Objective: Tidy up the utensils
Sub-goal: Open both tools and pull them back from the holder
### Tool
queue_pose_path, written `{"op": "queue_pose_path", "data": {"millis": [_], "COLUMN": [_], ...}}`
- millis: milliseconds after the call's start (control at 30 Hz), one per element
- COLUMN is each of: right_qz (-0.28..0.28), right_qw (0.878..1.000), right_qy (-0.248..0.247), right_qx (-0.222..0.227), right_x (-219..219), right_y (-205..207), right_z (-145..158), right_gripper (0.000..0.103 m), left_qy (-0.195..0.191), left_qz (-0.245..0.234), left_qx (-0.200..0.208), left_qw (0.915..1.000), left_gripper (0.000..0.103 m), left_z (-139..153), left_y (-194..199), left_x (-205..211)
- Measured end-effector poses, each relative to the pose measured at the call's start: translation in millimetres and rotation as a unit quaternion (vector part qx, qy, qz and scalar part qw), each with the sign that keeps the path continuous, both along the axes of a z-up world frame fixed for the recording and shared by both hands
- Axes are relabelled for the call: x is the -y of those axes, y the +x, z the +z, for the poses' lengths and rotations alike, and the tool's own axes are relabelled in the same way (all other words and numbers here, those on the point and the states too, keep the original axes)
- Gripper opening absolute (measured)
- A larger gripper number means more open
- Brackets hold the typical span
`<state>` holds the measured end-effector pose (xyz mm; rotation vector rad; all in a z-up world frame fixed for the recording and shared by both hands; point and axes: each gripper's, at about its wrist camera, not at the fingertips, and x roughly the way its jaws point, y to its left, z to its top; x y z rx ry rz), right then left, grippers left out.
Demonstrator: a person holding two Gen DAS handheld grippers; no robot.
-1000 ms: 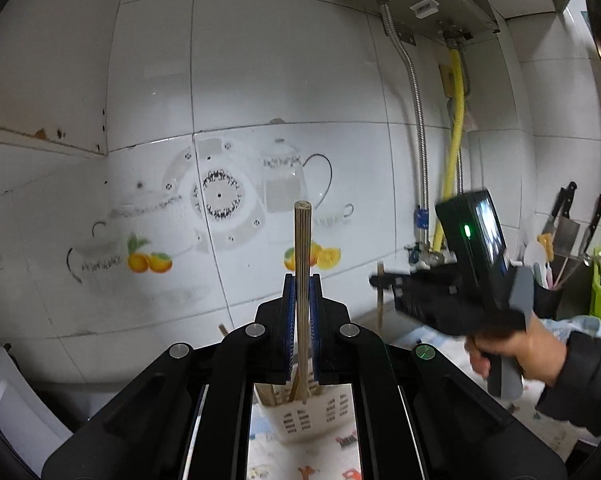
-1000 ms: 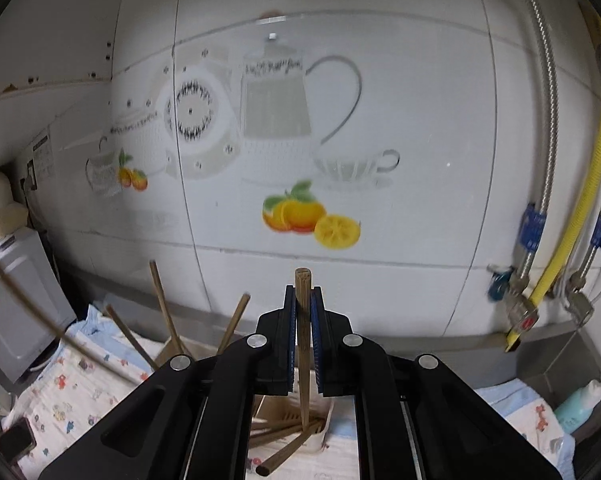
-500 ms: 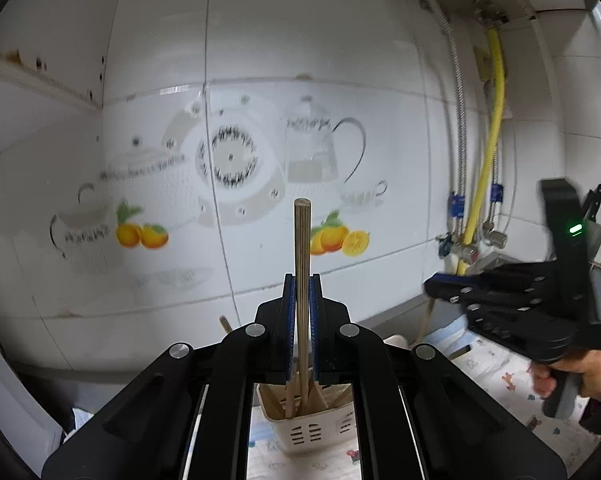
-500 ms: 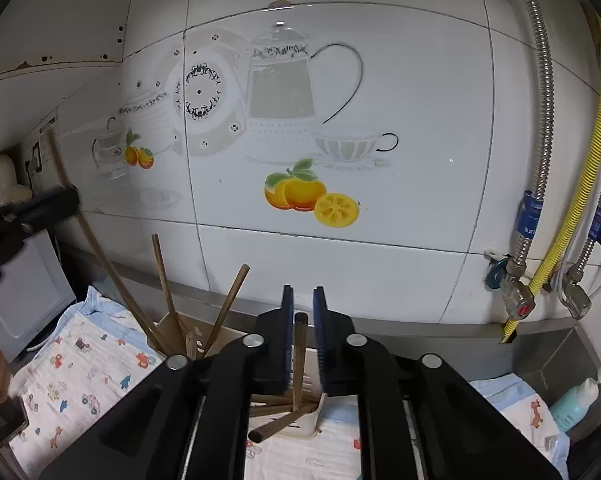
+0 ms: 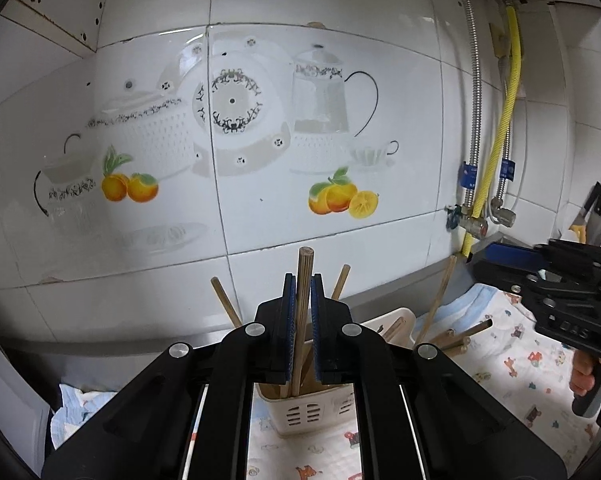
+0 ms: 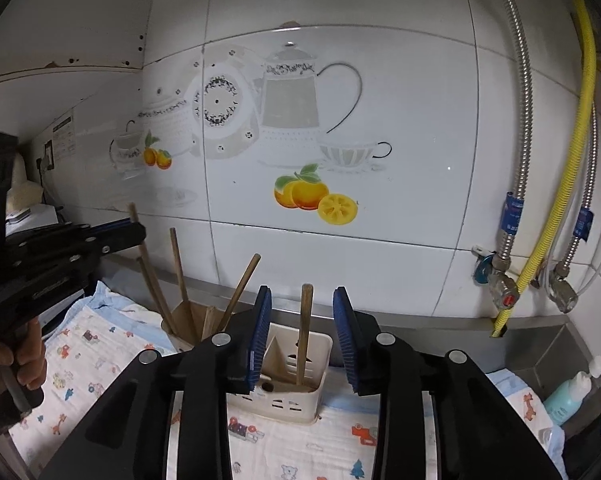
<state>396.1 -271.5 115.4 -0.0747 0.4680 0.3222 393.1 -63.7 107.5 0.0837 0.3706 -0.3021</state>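
**Left tongs clamping a chopstick, right tongs spreading over the holder**

The left gripper is pinching a round wooden chopstick between its blue pads, holding it nearly upright, with the stick's lower end reaching down into the white slotted plastic utensil holder just below. Other wooden chopsticks are leaning out of that holder at angles, and a few more are lying to its right on the pale cloth printed with small cartoon animals.

The right gripper is standing with its jaws apart, having just been opening; a brown wooden chopstick is standing free between them, its foot inside the holder, and the pads are not touching it. To the left, a second cluster of sticks is leaning in a brown container.

Behind everything, the white tiled wall with a teapot-and-oranges print is filling the view, and a yellow corrugated hose is running down its right side.
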Motion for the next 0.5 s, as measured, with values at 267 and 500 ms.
{"op": "queue_pose_path", "data": {"millis": [267, 500], "right_qz": [0.009, 0.003], "right_qw": [1.000, 0.999], "right_qy": [0.014, 0.028], "right_qx": [-0.007, -0.026], "right_x": [0.5, 0.5], "right_y": [-31.0, -61.7], "right_z": [-0.6, -9.0], "right_gripper": [0.045, 0.056], "left_qy": [-0.009, -0.013], "left_qz": [-0.005, -0.008], "left_qx": [-0.010, -0.018], "left_qw": [0.9999, 0.9997], "left_gripper": [0.009, 0.010], "left_z": [5.3, 9.7], "left_y": [-8.1, -25.1], "left_x": [-3.2, -9.0]}}
